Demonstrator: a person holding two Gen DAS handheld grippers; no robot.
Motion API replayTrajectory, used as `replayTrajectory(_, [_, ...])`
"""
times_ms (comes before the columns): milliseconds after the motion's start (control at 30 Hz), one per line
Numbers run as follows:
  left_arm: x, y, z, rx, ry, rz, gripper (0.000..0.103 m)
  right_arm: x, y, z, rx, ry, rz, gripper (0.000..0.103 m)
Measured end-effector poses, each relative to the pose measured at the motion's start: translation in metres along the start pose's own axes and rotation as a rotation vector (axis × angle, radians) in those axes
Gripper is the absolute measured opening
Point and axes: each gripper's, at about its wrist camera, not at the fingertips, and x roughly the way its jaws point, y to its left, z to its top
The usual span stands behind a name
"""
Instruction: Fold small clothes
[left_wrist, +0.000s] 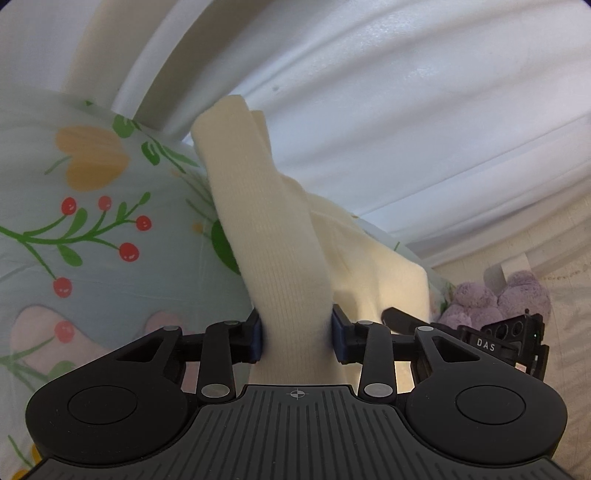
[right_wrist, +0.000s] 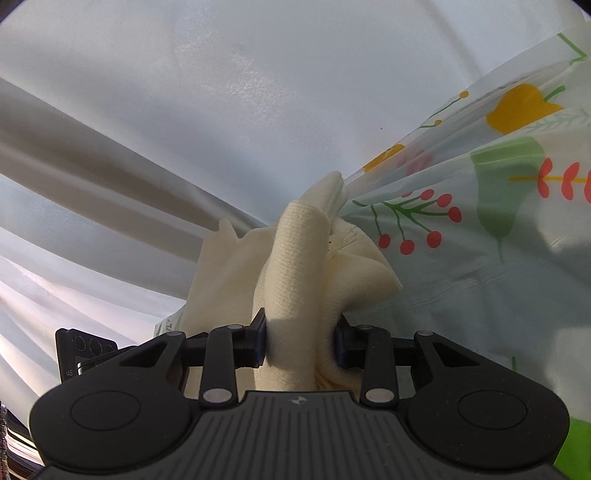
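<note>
Soft daylight glows through the white curtain (left_wrist: 406, 110) beyond the jaws. Fisheye bending warps the edges. The cloth between the jaws blurs slightly.

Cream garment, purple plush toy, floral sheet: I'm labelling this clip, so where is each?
cream garment (left_wrist: 273, 236), left wrist view, ribbed strip.
purple plush toy (left_wrist: 498, 295), left wrist view, its body.
floral sheet (right_wrist: 480, 258), right wrist view, bare printed area.

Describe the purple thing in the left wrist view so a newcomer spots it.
Start at the floral cloth covering the left of the left wrist view. Follow it right, past the cream garment, to the far edge. There sits a purple plush toy, the only fuzzy lilac thing, just above the right gripper.
</note>
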Motion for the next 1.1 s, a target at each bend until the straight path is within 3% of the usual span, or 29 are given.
replayTrajectory(267, [-0.04, -0.023, -0.009, 0.035, -0.027, 0.04, 0.039, -0.015, 0.042, -0.018, -0.028, 0.023, 0.031, 0.033])
replayTrajectory(633, [-0.092, 0.006, -0.04, 0.023, -0.025, 0.137, 0.039, 0.002, 0.086, -0.064, -0.07, 0.093, 0.035, 0.033])
replayTrajectory(833, [-0.095, 0.027, -0.053, 0.003, -0.037, 0.232, 0.04, 0.027, 0.102, -0.09, -0.112, 0.117, -0.039, 0.033])
replayTrajectory(967, [-0.095, 0.031, -0.056, -0.006, -0.062, 0.274, 0.042, 0.033, 0.116, -0.098, -0.184, 0.083, -0.092, 0.034])
replayTrajectory(1100, [-0.079, 0.023, -0.061, 0.053, -0.058, 0.419, 0.046, 0.039, 0.126, -0.103, -0.31, 0.058, -0.23, 0.035])
